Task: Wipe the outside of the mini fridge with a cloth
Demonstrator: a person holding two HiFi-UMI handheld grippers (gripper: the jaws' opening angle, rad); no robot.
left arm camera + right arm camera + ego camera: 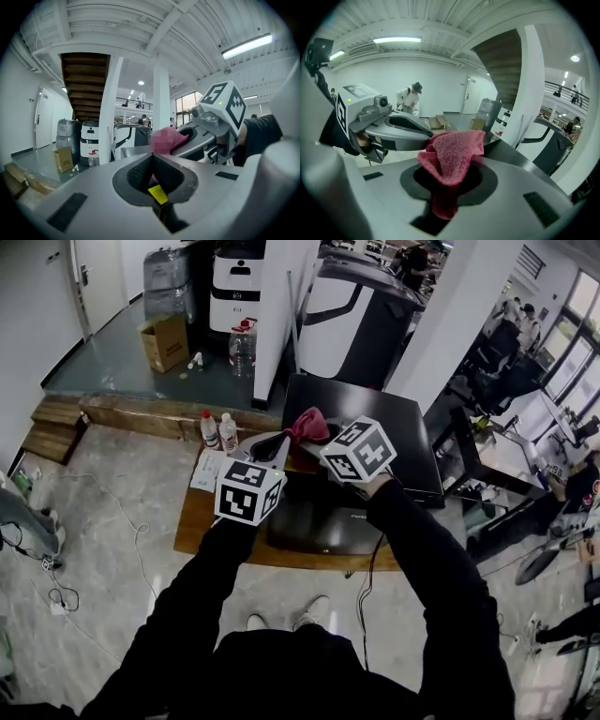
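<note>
A red cloth (307, 425) is bunched in the air above the black mini fridge (398, 432), and both grippers meet at it. My right gripper (449, 165) is shut on the cloth (452, 152), which stands up from between its jaws and trails down their slot. My left gripper (153, 158) comes in from the left, jaws together, with a thin pink strip of cloth (166, 140) pinched between them. In the head view the left gripper (284, 440) and the right gripper (323, 435) sit tip to tip over the fridge's front left corner.
The fridge stands on a low wooden platform (199, 517) with two small water bottles (209, 427) and a paper sheet (208, 471) to its left. A white pillar (281, 306), a cardboard box (167, 341) and a large bottle (242, 348) stand behind. Cables cross the floor at left.
</note>
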